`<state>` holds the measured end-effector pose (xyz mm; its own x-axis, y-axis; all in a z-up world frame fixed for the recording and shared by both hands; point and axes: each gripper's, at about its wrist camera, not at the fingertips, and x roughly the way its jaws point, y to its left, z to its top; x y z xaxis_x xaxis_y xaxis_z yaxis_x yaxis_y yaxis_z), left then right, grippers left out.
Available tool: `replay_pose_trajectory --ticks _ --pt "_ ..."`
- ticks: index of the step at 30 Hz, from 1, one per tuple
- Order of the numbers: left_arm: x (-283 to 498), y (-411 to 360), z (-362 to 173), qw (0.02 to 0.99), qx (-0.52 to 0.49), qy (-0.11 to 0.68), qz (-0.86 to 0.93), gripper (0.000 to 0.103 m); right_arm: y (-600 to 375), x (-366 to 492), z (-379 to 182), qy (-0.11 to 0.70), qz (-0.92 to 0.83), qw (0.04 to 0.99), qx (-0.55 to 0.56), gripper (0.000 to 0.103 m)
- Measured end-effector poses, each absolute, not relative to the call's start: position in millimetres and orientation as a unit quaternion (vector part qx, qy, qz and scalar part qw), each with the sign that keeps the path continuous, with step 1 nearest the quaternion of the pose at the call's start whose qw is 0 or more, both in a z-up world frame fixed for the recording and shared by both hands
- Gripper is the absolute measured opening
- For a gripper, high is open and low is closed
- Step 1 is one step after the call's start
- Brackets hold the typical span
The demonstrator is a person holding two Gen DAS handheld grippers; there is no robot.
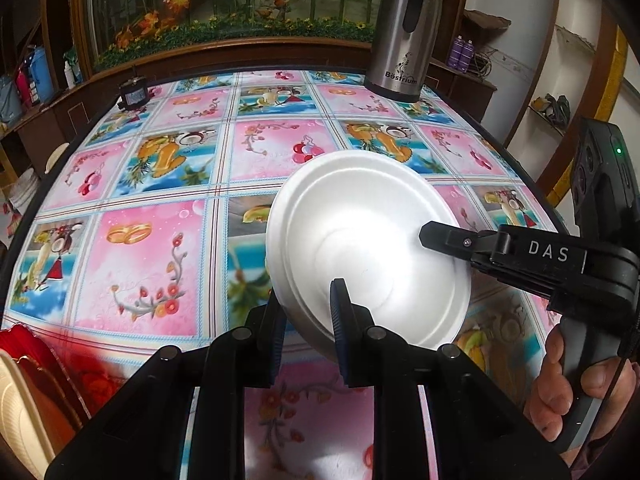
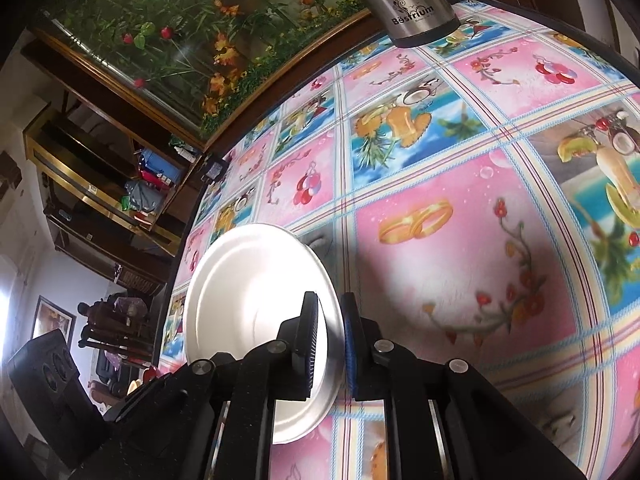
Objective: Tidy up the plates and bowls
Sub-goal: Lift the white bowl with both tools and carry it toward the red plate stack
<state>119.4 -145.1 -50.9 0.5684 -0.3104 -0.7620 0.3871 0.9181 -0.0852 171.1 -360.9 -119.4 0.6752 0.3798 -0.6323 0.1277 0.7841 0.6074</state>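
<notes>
Above the patterned tablecloth (image 1: 160, 168), both grippers' fingers (image 1: 340, 304) (image 2: 310, 332) pinch the white plate's (image 1: 360, 232) rim.

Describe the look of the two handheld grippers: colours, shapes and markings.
Both are black plastic. The left gripper has flat fingers lined with ribbed dark-blue pads and round metal pivot pins. The right gripper carries white "DAS" lettering, a small screw near its tip and a pistol-style handle; a black box behind shows a green light.

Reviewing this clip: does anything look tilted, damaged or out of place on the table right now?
Only the white plate stands out: it is tilted steeply rather than lying flat, pinched at its rim by both the left gripper and the right gripper. No cracks or spills show. The steel flask stands upright on the tablecloth.
</notes>
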Motion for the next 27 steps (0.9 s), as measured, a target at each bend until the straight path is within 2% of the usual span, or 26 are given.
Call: replay_pose_trajectory --ticks 11,27 --pt "90.5 -119.8 -30.7 0.901 0.052 0.388 -0.189 0.019 -343.0 145.5 -104.9 0.383 0.093 0.860 0.323 0.012" --pt "65.6 -48.3 -12.6 0.921 0.036 0.359 -0.146 0.019 -266.4 131.3 -62.4 0.372 0.147 0.874 0.277 0.012"
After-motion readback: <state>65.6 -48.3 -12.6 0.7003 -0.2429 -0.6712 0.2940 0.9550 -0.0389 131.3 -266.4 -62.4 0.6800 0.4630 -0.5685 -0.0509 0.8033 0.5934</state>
